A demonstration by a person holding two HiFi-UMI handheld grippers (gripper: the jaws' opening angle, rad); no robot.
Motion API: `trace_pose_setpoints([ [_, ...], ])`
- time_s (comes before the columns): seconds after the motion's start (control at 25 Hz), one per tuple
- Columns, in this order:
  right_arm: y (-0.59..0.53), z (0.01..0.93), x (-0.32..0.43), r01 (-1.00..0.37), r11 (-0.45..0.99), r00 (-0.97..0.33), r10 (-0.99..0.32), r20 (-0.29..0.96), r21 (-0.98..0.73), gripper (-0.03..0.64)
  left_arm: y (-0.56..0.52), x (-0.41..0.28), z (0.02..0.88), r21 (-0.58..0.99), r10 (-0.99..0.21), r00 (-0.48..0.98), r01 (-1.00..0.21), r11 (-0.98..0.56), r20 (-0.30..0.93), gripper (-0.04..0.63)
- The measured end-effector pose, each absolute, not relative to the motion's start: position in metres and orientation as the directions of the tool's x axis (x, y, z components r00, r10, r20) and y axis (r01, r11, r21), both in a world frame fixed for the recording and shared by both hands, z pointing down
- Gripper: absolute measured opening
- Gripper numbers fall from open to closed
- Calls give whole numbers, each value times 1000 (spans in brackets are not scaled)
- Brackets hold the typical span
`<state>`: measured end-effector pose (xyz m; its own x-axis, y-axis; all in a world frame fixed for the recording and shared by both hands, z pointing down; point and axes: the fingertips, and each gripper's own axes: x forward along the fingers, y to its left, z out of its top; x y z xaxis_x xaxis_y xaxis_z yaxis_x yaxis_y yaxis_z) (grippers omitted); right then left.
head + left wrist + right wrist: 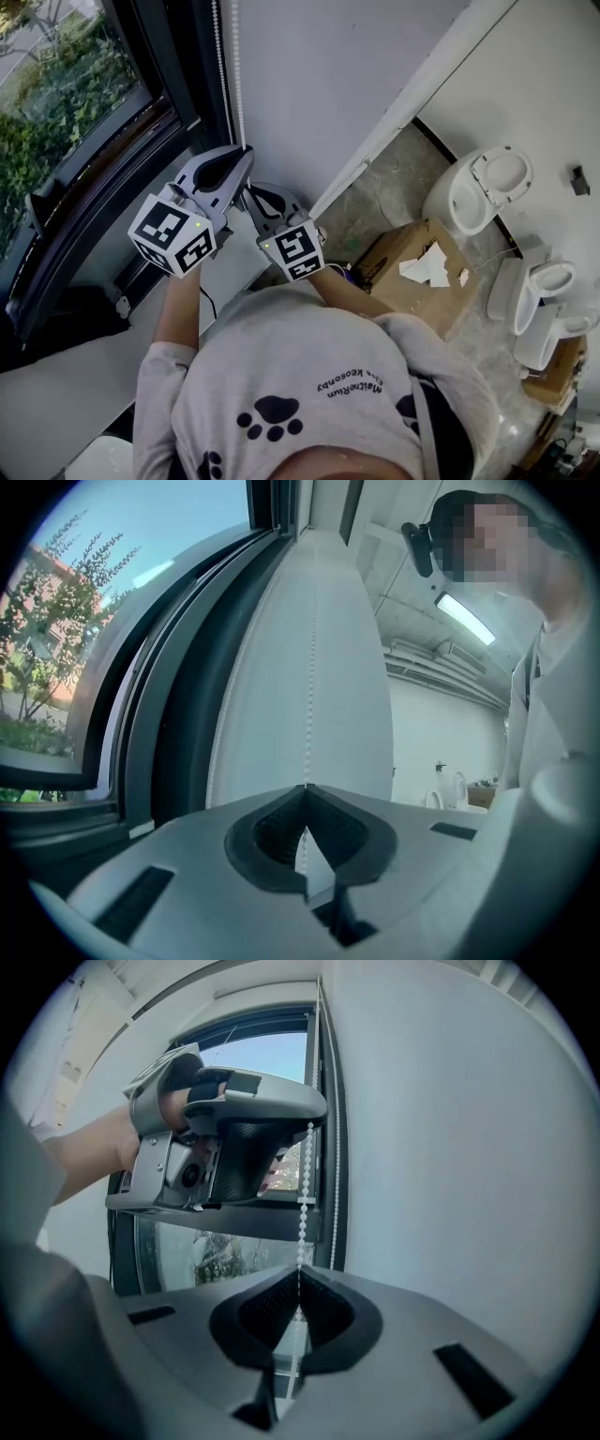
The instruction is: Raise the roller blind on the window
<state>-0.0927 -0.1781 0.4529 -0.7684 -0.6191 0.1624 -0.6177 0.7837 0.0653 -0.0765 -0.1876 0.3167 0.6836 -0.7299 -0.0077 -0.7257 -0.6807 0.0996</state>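
Gripping: I am pinching the chain [302, 1204] with both grippers. The left gripper [305, 787] is clamping it higher up and the right gripper [298, 1274] is clamping the same strand just below.
Chain: it is hanging beside the window [66, 94], against the wall.
Progress: I am judging the raise as under way. The glass is showing bare, and the blind is lying outside every view.
Count: I am counting two grippers, two chain strands and one window.

Wht wall [319, 66], dk window frame [103, 178]; cardboard box [403, 281], toilets [480, 192] on floor [389, 192].
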Motion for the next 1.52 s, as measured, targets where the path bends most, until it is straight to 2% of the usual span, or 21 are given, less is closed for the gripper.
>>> trace_pose_setpoints([
  [0.56, -174, 508, -92, -604, 796, -759, -589, 278, 39, 9, -184, -77, 372, 178, -746, 664, -740, -649, 39, 9],
  [0.96, -173, 514, -91, -607, 794, -756, -589, 286, 32, 9, -183, -77, 378, 187, -759, 651, -748, -637, 20, 9],
  [1.36, -166, 507, -88, -608, 793, -754, -596, 277, 50, 11, -177, -76, 372, 38, -815, 579, -814, -579, -23, 11],
  [1.4, -166, 506, -88, -610, 791, -752, -599, 276, 55, 11, -177, -77, 374, 30, -820, 572, -819, -572, -11, 20],
  [1.52, -165, 504, -86, -616, 783, -742, -613, 271, 82, 11, -175, -81, 379, 53, -828, 560, -827, -559, 6, 104],
])
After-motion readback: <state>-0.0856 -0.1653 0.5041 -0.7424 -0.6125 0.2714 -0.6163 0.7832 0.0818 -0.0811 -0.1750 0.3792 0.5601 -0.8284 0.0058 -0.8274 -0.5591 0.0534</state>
